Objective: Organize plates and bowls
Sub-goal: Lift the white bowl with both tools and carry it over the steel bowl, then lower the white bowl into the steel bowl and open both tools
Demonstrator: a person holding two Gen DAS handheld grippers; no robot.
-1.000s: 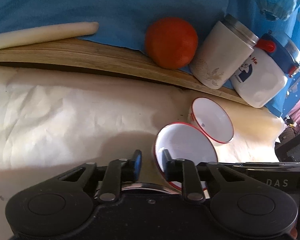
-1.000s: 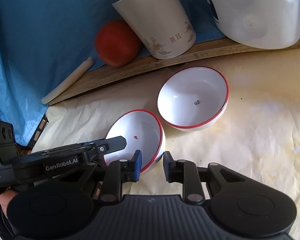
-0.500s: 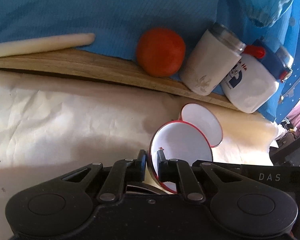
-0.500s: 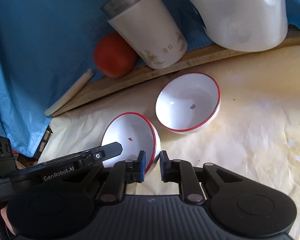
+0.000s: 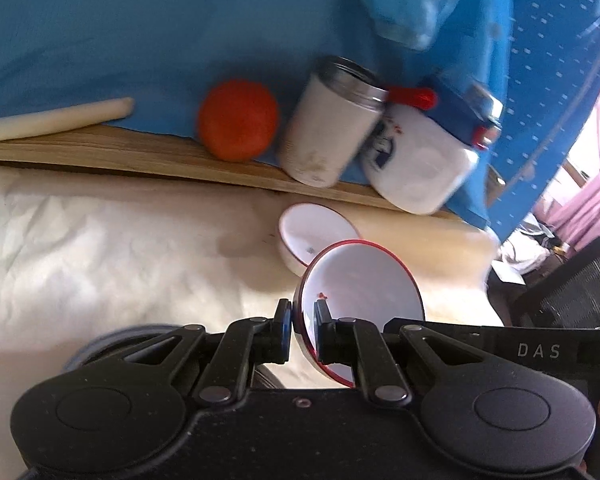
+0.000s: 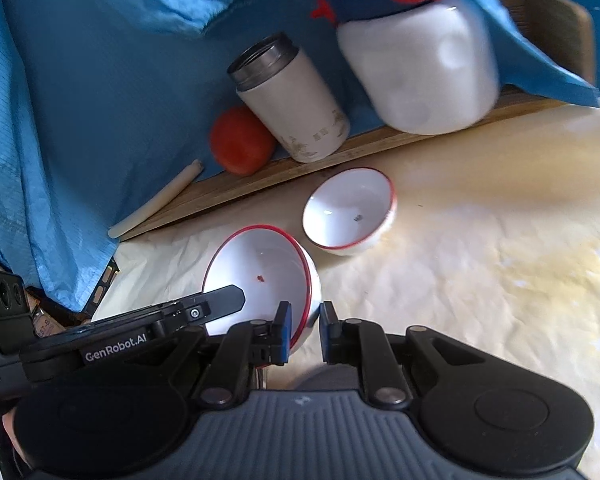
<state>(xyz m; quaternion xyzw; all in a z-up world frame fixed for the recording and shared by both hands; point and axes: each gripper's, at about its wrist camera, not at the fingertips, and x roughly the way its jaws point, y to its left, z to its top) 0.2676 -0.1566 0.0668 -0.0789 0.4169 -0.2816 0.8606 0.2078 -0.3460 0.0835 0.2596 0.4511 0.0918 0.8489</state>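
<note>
A cream, creased table cover [image 6: 480, 300] fills the lower half of both views, with a wooden board [image 6: 380, 140] along its far edge against blue cloth [image 6: 80, 80]. On the board stand a white jug with a blue lid [image 6: 416, 64], a white tumbler with a steel rim [image 6: 296, 108], a tomato [image 6: 240, 140] and a pale stick [image 6: 156, 204].

The held bowl [image 5: 364, 288] sits low centre in the left view, tilted on edge. The left gripper [image 5: 302, 320] pinches its rim, one finger inside and one outside. The right gripper [image 6: 304, 324] straddles the same rim on the other side, its fingers narrowly apart (contact cannot be told). The second bowl [image 6: 350, 212] rests upright on the cover, just below the board at mid-frame.

Both bowls are white with a thin red rim, and they look glazed, so probably stiff, slippery and chippable. The thin rim seems the only good hold, and the bowl should be set down gently if nested.
</note>
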